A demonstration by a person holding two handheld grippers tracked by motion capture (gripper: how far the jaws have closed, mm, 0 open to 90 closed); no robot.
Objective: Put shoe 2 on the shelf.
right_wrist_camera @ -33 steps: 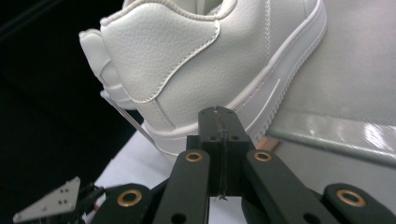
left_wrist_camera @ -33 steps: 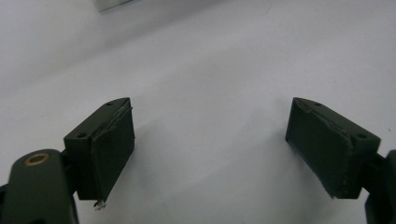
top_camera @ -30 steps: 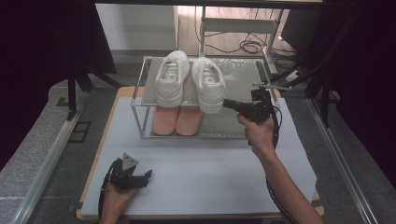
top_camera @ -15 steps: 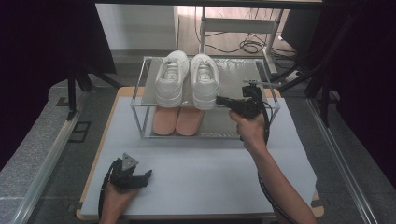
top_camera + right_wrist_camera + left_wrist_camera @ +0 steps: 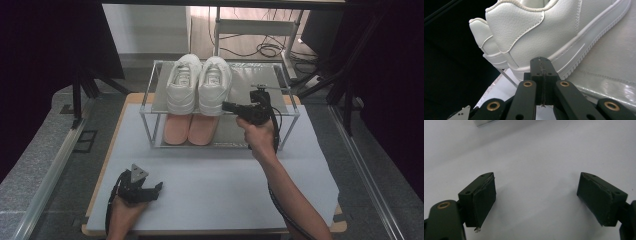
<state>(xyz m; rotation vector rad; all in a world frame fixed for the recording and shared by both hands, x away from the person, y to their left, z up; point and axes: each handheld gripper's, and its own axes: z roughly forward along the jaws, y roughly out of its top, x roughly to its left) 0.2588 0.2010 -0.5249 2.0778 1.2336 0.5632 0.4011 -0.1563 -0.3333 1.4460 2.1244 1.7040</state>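
Right gripper [image 5: 541, 65], jaws together, nears the white shoe [image 5: 554, 32] on the rack [image 5: 280, 82]; it should nudge squarely at the heel; left gripper [image 5: 536, 200] rests, jaws apart.

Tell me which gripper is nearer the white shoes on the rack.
Right. The right gripper is at the heel of the white shoes, jaws shut; the left gripper rests low on the table, well away.
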